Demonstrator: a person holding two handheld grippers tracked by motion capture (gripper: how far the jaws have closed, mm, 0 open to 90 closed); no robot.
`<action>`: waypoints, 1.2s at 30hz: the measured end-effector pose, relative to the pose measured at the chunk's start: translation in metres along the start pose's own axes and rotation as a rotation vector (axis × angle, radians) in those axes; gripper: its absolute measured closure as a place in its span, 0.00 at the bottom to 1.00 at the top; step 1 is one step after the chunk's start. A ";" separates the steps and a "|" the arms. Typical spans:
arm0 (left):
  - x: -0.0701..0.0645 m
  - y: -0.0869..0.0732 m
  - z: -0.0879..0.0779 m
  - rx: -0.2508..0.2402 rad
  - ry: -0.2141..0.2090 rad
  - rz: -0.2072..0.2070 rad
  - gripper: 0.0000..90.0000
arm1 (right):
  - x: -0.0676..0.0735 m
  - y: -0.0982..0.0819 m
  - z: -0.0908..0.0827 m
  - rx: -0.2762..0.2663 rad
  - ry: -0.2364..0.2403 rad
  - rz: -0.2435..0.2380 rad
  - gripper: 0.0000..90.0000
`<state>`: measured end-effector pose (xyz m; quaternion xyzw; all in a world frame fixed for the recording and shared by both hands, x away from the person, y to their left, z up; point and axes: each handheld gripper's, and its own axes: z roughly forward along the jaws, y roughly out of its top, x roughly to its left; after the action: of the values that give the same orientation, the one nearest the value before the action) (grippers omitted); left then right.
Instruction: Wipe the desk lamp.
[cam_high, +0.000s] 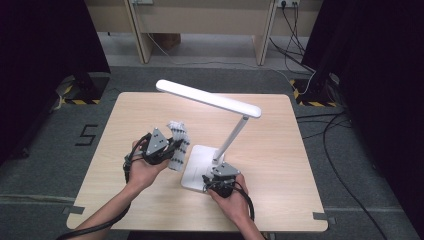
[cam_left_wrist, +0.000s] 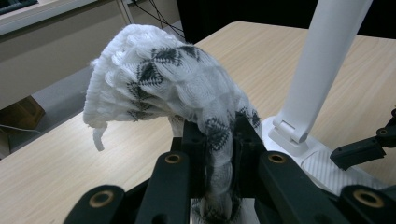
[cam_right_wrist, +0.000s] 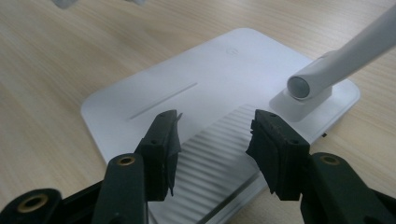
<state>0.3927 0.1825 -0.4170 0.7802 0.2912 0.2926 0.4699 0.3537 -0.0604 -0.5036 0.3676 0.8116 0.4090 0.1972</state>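
Note:
A white knitted cloth with black diamond marks bulges up out of my left gripper, whose jaws are shut on a bunched fold of it. From above, the cloth hangs over the table left of the white desk lamp's base. The left gripper is held just above the wood. My right gripper is open, its jaws standing apart low over the ribbed front part of the lamp base, nothing between them. The lamp arm rises from a hinge at the base's far right corner.
The lamp head stretches long and flat above the middle of the light wooden table. Cables lie on the grey floor at the right, and a wooden bench stands behind the table.

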 end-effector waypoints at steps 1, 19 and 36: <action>0.000 -0.001 0.000 -0.002 0.001 -0.001 0.88 | 0.001 0.001 -0.001 -0.003 0.001 -0.004 0.56; -0.010 -0.009 0.001 0.005 -0.027 0.030 0.88 | 0.003 0.053 -0.045 -0.211 -0.023 0.000 0.53; -0.016 -0.003 0.009 0.012 -0.047 0.037 0.88 | 0.000 0.065 -0.036 -0.186 -0.022 -0.001 0.55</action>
<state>0.3883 0.1668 -0.4267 0.7948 0.2675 0.2811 0.4666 0.3595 -0.0535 -0.4293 0.3518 0.7680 0.4784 0.2398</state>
